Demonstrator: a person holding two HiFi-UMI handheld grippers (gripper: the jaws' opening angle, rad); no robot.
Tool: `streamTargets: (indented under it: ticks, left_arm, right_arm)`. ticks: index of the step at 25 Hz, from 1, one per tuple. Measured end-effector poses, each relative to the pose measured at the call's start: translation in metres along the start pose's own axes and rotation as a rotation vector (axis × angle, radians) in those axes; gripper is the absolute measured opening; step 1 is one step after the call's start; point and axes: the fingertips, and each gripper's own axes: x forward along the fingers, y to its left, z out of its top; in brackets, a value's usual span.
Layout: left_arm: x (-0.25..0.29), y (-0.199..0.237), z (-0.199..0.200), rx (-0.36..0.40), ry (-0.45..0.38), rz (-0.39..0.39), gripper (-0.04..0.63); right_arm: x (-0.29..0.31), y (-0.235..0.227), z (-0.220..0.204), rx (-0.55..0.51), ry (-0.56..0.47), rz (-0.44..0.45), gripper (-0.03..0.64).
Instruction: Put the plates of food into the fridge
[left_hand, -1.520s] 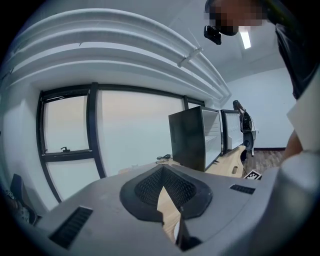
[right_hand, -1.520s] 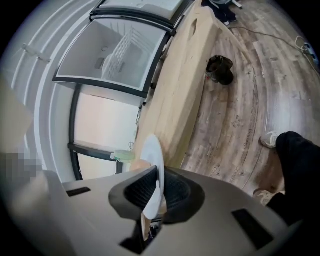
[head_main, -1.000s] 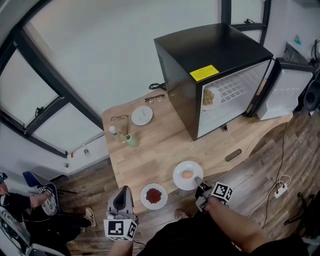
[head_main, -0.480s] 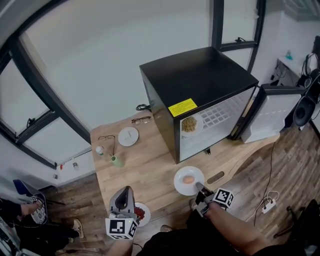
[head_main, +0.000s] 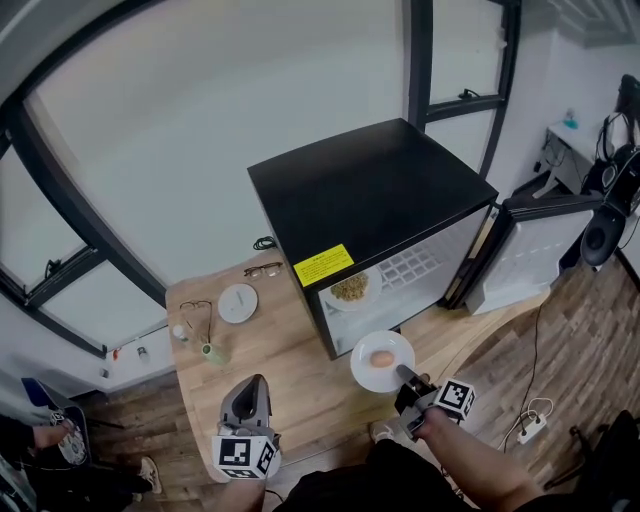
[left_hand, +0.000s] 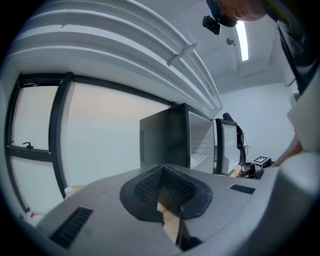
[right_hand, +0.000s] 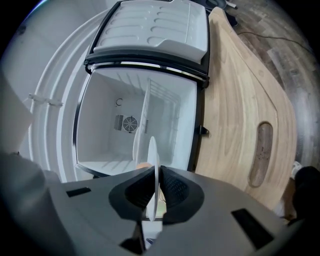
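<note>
My right gripper (head_main: 404, 375) is shut on the rim of a white plate with an egg-like piece of food (head_main: 381, 360), holding it above the table in front of the open black fridge (head_main: 370, 200). In the right gripper view the plate (right_hand: 152, 165) stands edge-on between the pads, facing the white fridge interior (right_hand: 120, 110). A plate of noodles (head_main: 351, 290) lies on the fridge's shelf. My left gripper (head_main: 247, 386) hangs over the table's near edge, shut with nothing in it (left_hand: 162, 192). No plate of red food is in view.
The fridge door (head_main: 520, 250) stands open to the right. On the wooden table (head_main: 290, 370) to the left lie a small empty white plate (head_main: 237, 302), two pairs of glasses (head_main: 262, 269), a green bottle (head_main: 210, 352) and a small white bottle (head_main: 180, 333).
Both grippers have moved toward the fridge. The plate with the egg has risen off the table in the right gripper. The plate of red food has dropped out of view near the left gripper.
</note>
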Motion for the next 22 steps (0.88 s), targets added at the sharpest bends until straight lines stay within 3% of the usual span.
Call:
streamTargets:
  ticks: [11, 22]
  left_arm:
    - [0.04, -0.017, 0.016, -0.03, -0.017, 0.057, 0.003]
    - [0.055, -0.036, 0.021, -0.019, -0.029, 0.105, 0.005]
  right_arm:
    - [0.003, 0.053, 0.09, -0.054, -0.06, 0.017, 0.037]
    - [0.019, 0.063, 0.148, -0.084, -0.074, 0.001, 0.037]
